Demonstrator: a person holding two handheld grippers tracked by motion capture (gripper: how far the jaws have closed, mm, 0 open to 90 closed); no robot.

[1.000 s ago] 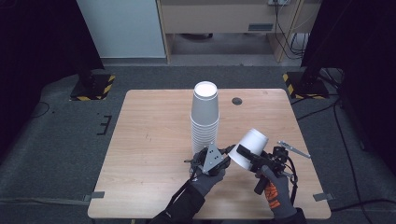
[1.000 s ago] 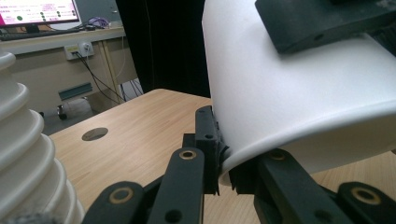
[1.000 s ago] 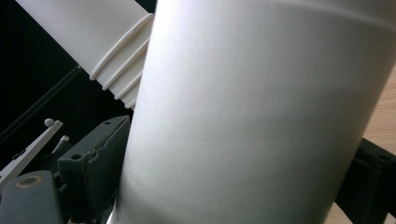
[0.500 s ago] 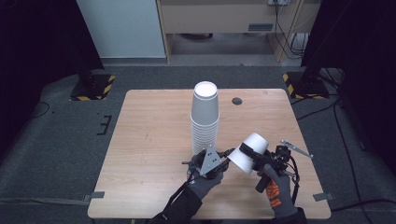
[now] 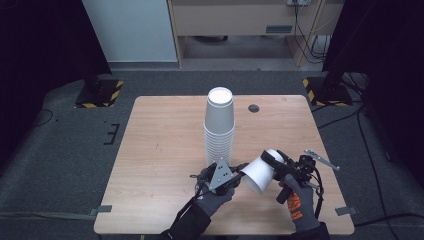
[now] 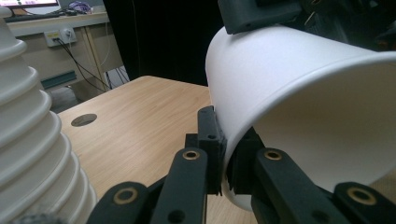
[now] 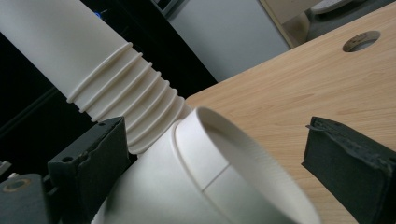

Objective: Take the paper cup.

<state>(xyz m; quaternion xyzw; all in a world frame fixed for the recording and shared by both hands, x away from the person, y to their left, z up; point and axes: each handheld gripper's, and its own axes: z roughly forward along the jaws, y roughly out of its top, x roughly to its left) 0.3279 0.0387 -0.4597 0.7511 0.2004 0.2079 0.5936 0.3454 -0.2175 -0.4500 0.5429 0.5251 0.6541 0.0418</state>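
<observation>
While the single paper cup [image 5: 260, 173] lies tilted on its side above the wooden table [image 5: 165, 150], in front of the tall stack of cups [image 5: 219, 127], both tools are on it at once. The left gripper [image 5: 235, 176] is pinched onto the cup's rim: in the left gripper view its jaws stand one inside and one outside the thin wall [image 6: 224, 154], closed on it. The right gripper [image 5: 280, 161] stands spread around the cup's base end; in the right gripper view its jaws sit wide on either side of the base ring [image 7: 233, 154], one near the wall, the other well apart, so it looks open rather than clamped.

My judgement is that the cup now hangs mostly from that rim pinch, and paper there is soft. Too much squeeze would crease or oval the rim, and the cup might then refuse to nest on the stack. If the left tool twists, the cup could pivot, slip out and roll across the table, or swing into the stack just beside it and topple it.
</observation>
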